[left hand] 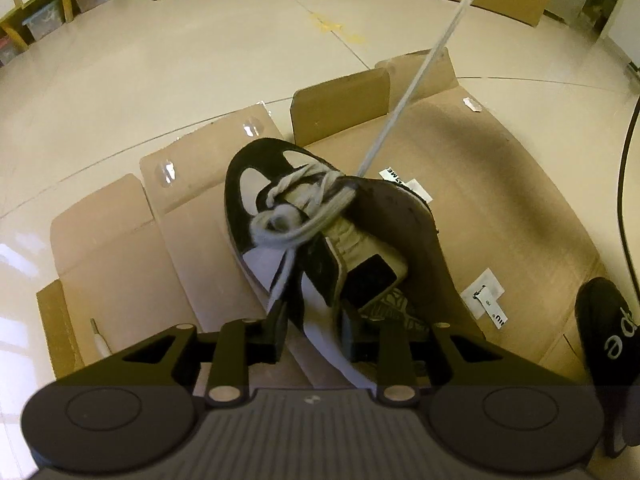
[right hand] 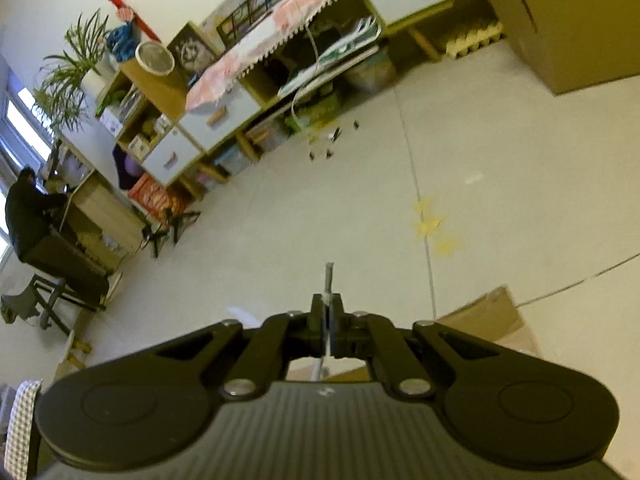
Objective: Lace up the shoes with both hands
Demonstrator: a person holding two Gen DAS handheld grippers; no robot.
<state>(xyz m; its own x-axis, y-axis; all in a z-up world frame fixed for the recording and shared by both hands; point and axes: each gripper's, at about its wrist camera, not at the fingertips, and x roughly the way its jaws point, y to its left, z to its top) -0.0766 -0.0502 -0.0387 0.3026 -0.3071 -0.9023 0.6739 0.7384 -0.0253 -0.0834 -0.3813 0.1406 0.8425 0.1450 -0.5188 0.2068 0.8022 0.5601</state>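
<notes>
Along the far wall stands a low shelving unit [right hand: 248, 92], wood-framed with pale blue drawer fronts; its open bays are stuffed with boxes, papers and clear plastic bins, though what the bins hold is too blurred to tell. A pink lace-edged cloth [right hand: 276, 40] drapes its top, and a potted plant [right hand: 68, 76] stands at one end. A big closed cardboard box [right hand: 568, 24] stands on the pale, glossy floor [left hand: 160, 60].

One sneaker [left hand: 304, 216], black and white with a cream tongue, lies tilted on a flattened sheet of brown corrugated cardboard [left hand: 500, 184] whose flaps are spread out; a few white paper labels are stuck to it. A soft, flat white lace [left hand: 392, 104] is bunched in loose loops over the shoe's eyelets, and one strand runs taut from there, up and out of the left wrist view.

There are two black plastic grippers. The left gripper [left hand: 314, 334] hangs just over the sneaker's heel end, its fingers set partly apart on either side of the shoe's collar; the other strand of lace trails down by its left finger, and I cannot tell whether either pad is pressing. The right gripper [right hand: 328, 320] is up in the air, fingers pressed together and pinching the lace's stiff tip [right hand: 329, 276], which pokes out beyond them.

A person [right hand: 28, 212] in dark clothes sits at a desk by the window.
</notes>
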